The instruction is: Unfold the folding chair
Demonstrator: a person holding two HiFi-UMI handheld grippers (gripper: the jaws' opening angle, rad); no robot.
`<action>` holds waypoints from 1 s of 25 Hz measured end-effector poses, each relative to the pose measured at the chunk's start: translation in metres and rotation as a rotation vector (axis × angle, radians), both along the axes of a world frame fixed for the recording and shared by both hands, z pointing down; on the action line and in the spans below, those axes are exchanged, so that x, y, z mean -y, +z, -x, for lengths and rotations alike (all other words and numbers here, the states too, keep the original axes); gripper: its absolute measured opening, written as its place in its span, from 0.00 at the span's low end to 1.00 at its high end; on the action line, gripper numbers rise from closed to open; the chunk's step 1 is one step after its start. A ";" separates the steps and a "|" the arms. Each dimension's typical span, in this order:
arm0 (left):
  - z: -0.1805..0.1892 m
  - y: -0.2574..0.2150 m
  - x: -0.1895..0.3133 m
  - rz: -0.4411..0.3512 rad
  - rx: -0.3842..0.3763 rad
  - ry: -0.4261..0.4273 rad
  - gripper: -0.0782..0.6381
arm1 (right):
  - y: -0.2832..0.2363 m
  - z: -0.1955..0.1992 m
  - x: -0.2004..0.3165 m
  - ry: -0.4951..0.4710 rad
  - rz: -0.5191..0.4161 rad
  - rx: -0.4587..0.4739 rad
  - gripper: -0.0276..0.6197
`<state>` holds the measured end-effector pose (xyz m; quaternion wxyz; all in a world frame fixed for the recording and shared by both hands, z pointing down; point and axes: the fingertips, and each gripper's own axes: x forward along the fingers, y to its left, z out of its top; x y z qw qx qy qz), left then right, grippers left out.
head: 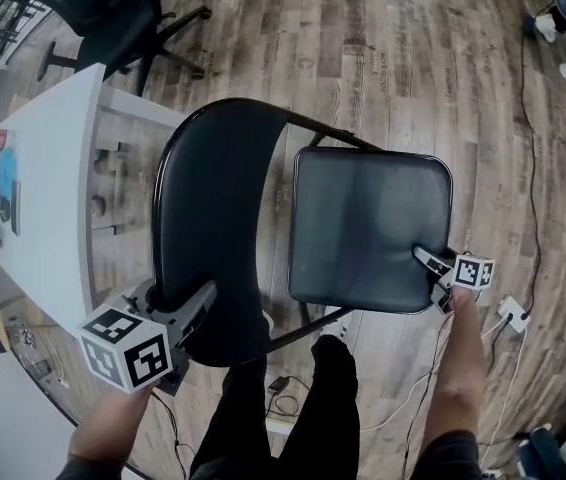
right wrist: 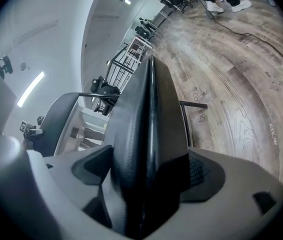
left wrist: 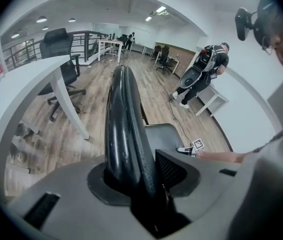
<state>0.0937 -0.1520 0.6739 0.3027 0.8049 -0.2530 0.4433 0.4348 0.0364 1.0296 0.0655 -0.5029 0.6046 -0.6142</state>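
Observation:
The black folding chair stands in front of me with its backrest at the left and its padded seat swung out nearly flat at the right. My left gripper is clamped over the backrest's top edge, which fills the gap between its jaws. My right gripper grips the seat's near right corner. In the right gripper view the seat's edge runs straight between that gripper's jaws and fills them. The chair's frame tube shows behind the seat.
A white table stands close at the left, with a wheeled office chair beyond it. A power strip and cables lie on the wood floor at the right. My legs are under the chair. Another person stands farther off.

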 end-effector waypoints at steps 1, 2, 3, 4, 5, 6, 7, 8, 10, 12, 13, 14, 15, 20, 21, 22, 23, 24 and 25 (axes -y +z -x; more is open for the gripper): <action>-0.001 0.000 -0.001 0.000 -0.001 -0.002 0.32 | 0.003 -0.001 -0.002 0.001 0.013 -0.005 0.65; -0.001 0.001 -0.001 0.000 -0.004 -0.004 0.32 | 0.005 -0.001 -0.004 0.004 0.020 -0.005 0.65; -0.001 0.001 -0.001 0.001 -0.012 -0.005 0.32 | 0.005 -0.001 -0.005 0.006 0.014 -0.001 0.65; -0.001 0.000 0.000 0.002 -0.025 -0.007 0.32 | 0.003 0.000 -0.004 0.008 -0.001 0.005 0.65; -0.003 -0.002 0.001 0.003 -0.046 -0.010 0.32 | 0.002 -0.001 -0.003 0.011 -0.015 0.006 0.65; -0.006 -0.005 0.002 0.001 -0.073 -0.018 0.32 | 0.001 -0.003 -0.003 0.016 -0.019 -0.001 0.65; -0.008 -0.010 0.003 -0.009 -0.105 -0.033 0.32 | 0.000 -0.007 -0.004 0.025 -0.018 -0.015 0.65; -0.009 -0.018 0.004 -0.030 -0.140 -0.051 0.33 | -0.002 -0.011 -0.008 0.035 -0.017 -0.034 0.65; -0.005 -0.034 0.002 -0.092 -0.220 -0.085 0.34 | -0.011 -0.023 -0.023 0.057 -0.026 -0.086 0.65; 0.009 -0.052 -0.004 -0.158 -0.298 -0.130 0.39 | -0.031 -0.039 -0.036 0.089 -0.070 -0.153 0.65; 0.019 -0.061 -0.007 -0.207 -0.313 -0.155 0.39 | -0.048 -0.044 -0.039 0.113 -0.106 -0.194 0.65; 0.030 -0.071 -0.010 -0.266 -0.309 -0.171 0.39 | -0.070 -0.045 -0.041 0.136 -0.145 -0.240 0.65; 0.040 -0.080 -0.015 -0.325 -0.297 -0.176 0.39 | -0.096 -0.041 -0.042 0.147 -0.186 -0.287 0.65; 0.051 -0.125 -0.047 -0.469 -0.323 -0.183 0.38 | -0.251 0.037 -0.036 0.052 -0.413 -0.470 0.65; 0.049 -0.135 -0.052 -0.490 -0.339 -0.191 0.35 | -0.281 0.056 -0.033 0.029 -0.456 -0.509 0.64; 0.048 -0.145 -0.058 -0.516 -0.356 -0.198 0.31 | -0.311 0.074 -0.030 0.011 -0.496 -0.554 0.60; 0.047 -0.156 -0.066 -0.547 -0.380 -0.200 0.24 | -0.339 0.091 -0.030 -0.002 -0.531 -0.603 0.41; 0.045 -0.166 -0.076 -0.573 -0.412 -0.194 0.14 | -0.366 0.108 -0.032 -0.010 -0.561 -0.651 0.26; 0.044 -0.176 -0.089 -0.591 -0.451 -0.180 0.12 | -0.391 0.125 -0.036 -0.012 -0.584 -0.698 0.13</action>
